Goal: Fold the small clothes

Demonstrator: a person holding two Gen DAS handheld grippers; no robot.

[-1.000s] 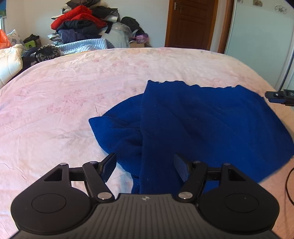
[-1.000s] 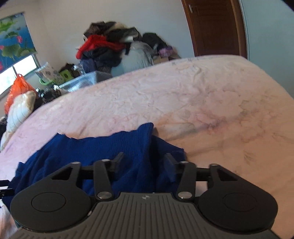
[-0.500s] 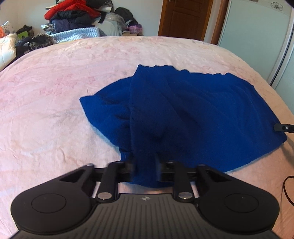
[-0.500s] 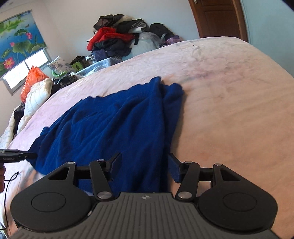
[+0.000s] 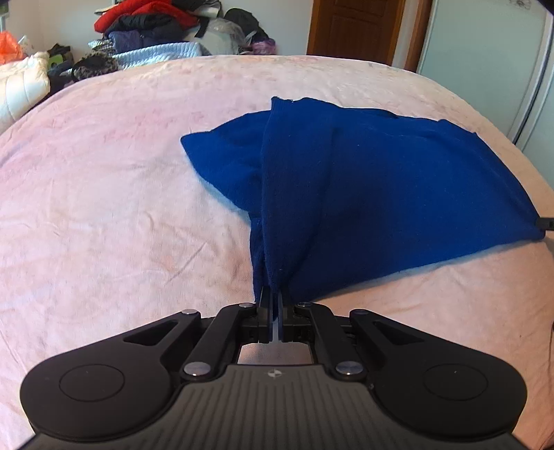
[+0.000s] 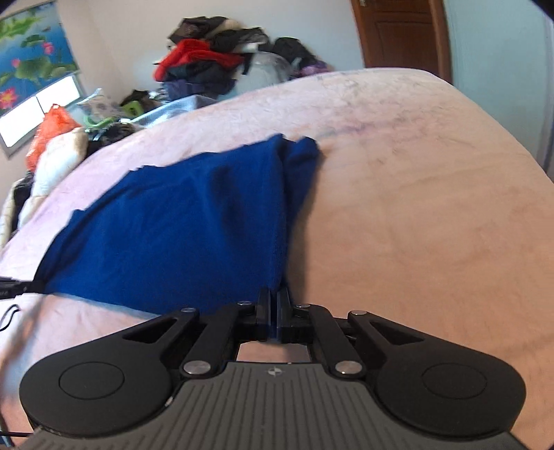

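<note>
At six o'clock in the left wrist view, the left gripper point(image 5: 275, 304) has its jaws pressed together on the near corner of the blue garment point(image 5: 381, 194), and the cloth rises in a taut ridge from the pinch toward twelve o'clock. In the right wrist view the right gripper point(image 6: 275, 304) sits likewise at six o'clock, its jaws closing with a blue edge of the same garment point(image 6: 180, 228) caught between the pads. The garment lies spread on the pink bedspread point(image 5: 104, 207), fanning toward two o'clock in the left view and toward ten o'clock in the right. At three o'clock in the left view, the tip of the other gripper meets the far corner of the cloth. Beyond the bed, at eleven o'clock, stands a heap of clothes point(image 5: 149, 24); at one o'clock, a brown door point(image 5: 360, 31).
</note>
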